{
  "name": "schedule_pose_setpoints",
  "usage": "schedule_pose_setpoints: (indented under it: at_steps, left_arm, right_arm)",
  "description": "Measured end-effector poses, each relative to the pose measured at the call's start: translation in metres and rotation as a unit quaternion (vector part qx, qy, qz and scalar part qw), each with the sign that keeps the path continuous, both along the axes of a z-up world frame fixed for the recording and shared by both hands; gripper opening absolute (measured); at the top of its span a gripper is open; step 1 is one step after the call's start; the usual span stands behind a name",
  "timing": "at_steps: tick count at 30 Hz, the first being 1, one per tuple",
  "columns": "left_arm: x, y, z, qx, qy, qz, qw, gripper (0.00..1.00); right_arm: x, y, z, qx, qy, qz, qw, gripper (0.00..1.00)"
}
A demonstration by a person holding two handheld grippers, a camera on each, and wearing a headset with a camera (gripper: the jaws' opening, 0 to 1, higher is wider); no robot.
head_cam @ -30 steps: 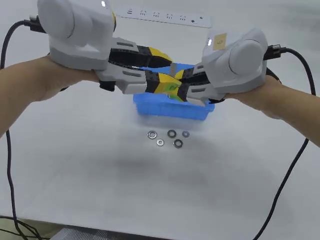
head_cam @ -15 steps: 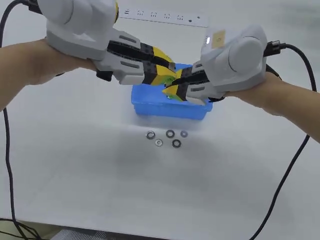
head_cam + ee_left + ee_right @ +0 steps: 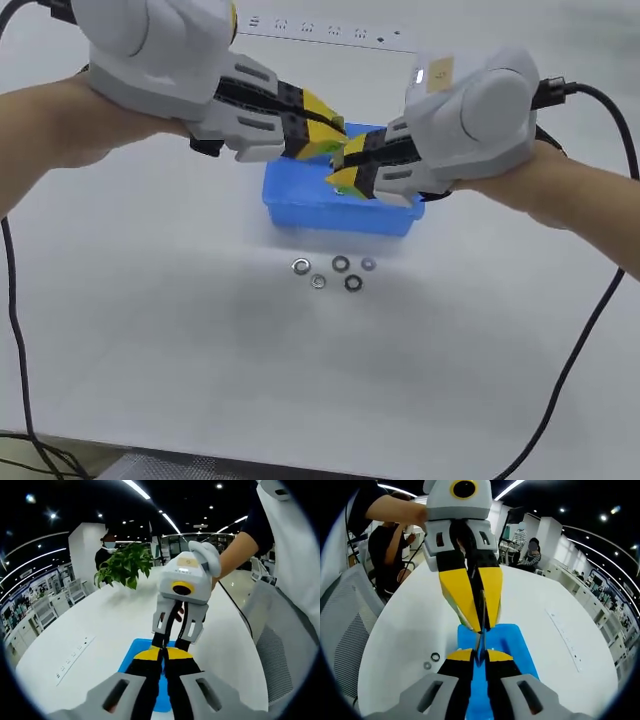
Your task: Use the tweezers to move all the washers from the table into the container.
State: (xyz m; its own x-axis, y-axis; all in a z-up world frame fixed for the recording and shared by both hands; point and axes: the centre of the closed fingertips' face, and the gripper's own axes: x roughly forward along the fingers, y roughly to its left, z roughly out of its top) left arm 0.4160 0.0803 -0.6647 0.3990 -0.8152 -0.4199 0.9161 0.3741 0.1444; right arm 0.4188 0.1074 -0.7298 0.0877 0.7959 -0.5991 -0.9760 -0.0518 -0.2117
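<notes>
1. Washers (image 3: pixel 341 264): five lie loose on the table (image 3: pixel 180 340) in a tight cluster, just in front of the container (image 3: pixel 300 212). None is lifted yet.
2. Container: blue and open-topped. It stands directly beyond the washers, under the tongs.
3. Above it, the left tongs (image 3: pixel 335 135) and right tongs (image 3: pixel 342 178) meet tip to tip. Both jaw pairs are together, apparently clamped on opposite ends of the thin tweezers (image 3: pixel 481 637).
4. Step in hand, as judged: settling the tweezers into a working grip. Keep one clamp firm until the other holds them square. Leave the points projecting free.
5. Next, approach an outer washer by its rim. Flat washers will likely skid on the smooth table.
6. A power strip (image 3: pixel 325 30) lies well beyond.
</notes>
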Motion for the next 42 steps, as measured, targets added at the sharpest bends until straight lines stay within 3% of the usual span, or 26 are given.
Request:
schedule_pose_setpoints:
  at_steps: [3,7,9,20,26,32,38,42]
  left_arm:
    - [-0.001,0.001,0.003,0.000,-0.004,-0.002,1.0000,0.05]
    - [-0.002,0.001,0.005,0.004,-0.007,-0.005,1.0000,0.05]
    - [-0.002,0.001,0.007,0.003,-0.008,-0.006,0.9999,0.05]
    - [-0.010,-0.003,0.023,-0.001,-0.025,-0.005,0.9997,0.05]
    - [-0.015,-0.003,0.029,0.010,-0.043,-0.008,0.9990,0.05]
    - [-0.020,-0.003,0.032,0.019,-0.048,-0.014,0.9986,0.05]
    - [-0.032,-0.003,0.030,0.021,-0.040,-0.017,0.9988,0.05]
    - [-0.046,-0.006,0.026,0.017,-0.032,-0.020,0.9992,0.05]
  right_arm:
    - [-0.001,0.001,0.004,0.003,-0.003,-0.002,1.0000,0.11]
    - [-0.002,0.002,0.007,0.008,0.005,-0.008,0.9999,0.12]
    - [-0.005,0.002,0.011,0.016,0.020,-0.011,0.9996,0.12]
    - [-0.005,-0.007,0.026,0.038,0.030,-0.039,0.9981,0.17]
    - [-0.008,-0.013,0.032,0.049,0.035,-0.051,0.9969,0.19]
    - [-0.013,-0.025,0.034,0.055,0.036,-0.064,0.9958,0.19]
    - [-0.017,-0.046,0.046,0.097,0.036,-0.091,0.9905,0.25]
    - [-0.025,-0.058,0.046,0.114,0.045,-0.100,0.9874,0.30]
